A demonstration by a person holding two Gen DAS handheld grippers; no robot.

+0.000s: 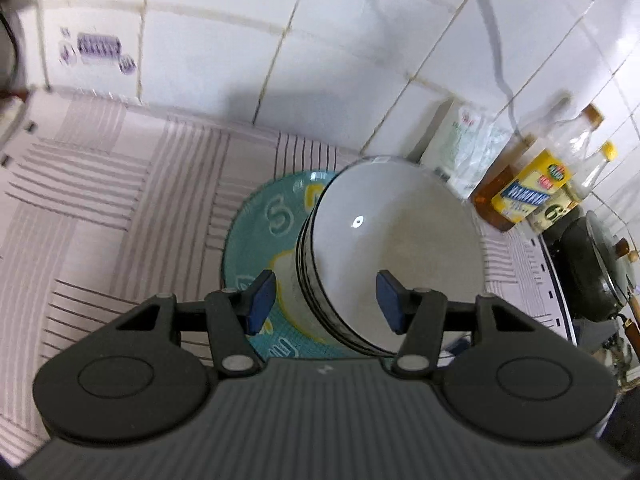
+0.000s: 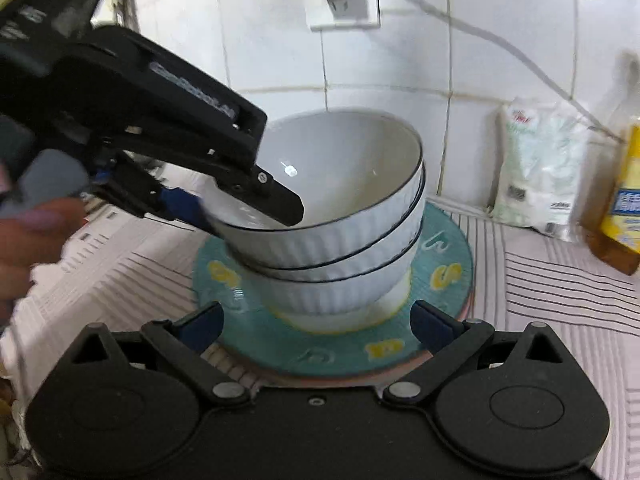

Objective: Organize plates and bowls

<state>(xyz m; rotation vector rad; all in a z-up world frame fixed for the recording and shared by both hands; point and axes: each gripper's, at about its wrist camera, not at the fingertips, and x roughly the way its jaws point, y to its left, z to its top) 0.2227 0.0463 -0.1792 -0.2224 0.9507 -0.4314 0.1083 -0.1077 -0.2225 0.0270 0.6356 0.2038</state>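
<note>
Straddling the top white ribbed ceramic bowl (image 2: 344,184) rim, our left gripper (image 1: 326,300) fingers gape half-open, nothing pinched; right gripper (image 2: 316,326) open, empty. Glazed stack: slippery, fragile; pinch rim.

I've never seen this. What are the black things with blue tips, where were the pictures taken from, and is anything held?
No robot: a person holds a claw in each hand, each with a camera looking along its fingers. One picture is from the left claw, the other from the right claw, which also shows a hand. On a striped cloth, stacked white bowls stand on a teal plate; bottles and a white bag stand by the wall. The left claw straddles the top bowl's rim, pads not pressing; the right is open, empty.
</note>
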